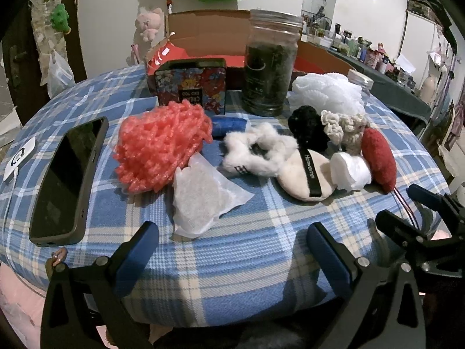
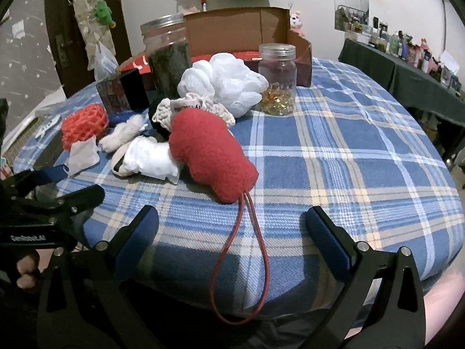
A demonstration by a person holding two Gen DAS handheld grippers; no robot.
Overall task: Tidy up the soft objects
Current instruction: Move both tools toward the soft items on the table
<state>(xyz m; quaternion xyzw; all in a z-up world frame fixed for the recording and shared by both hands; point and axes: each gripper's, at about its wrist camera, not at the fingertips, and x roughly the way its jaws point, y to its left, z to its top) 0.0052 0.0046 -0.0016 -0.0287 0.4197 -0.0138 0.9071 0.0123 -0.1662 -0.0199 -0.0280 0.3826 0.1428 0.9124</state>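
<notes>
Soft things lie in a heap on the blue plaid cloth (image 1: 232, 261): a pink mesh puff (image 1: 162, 145), a clear wrapped pad (image 1: 203, 195), a white fluffy scrunchie (image 1: 252, 151), a cream powder puff (image 1: 305, 174), a black pom (image 1: 308, 128), a crocheted piece (image 1: 343, 125), a white wad (image 1: 351, 170), a red felt pouch (image 2: 209, 154) with a red cord loop (image 2: 241, 261), and a white bath pouf (image 2: 223, 84). My left gripper (image 1: 232, 250) stands open in front of the wrapped pad, holding nothing. My right gripper (image 2: 232, 232) is open over the cord loop, just short of the red pouch.
Behind the heap stand a dark-filled jar (image 1: 270, 67), a small jar of gold pieces (image 2: 277, 78), a floral tin (image 1: 191, 87) and an open cardboard box (image 2: 247, 29). A phone (image 1: 66, 183) lies at the left. A cluttered side table (image 2: 407, 67) runs along the right.
</notes>
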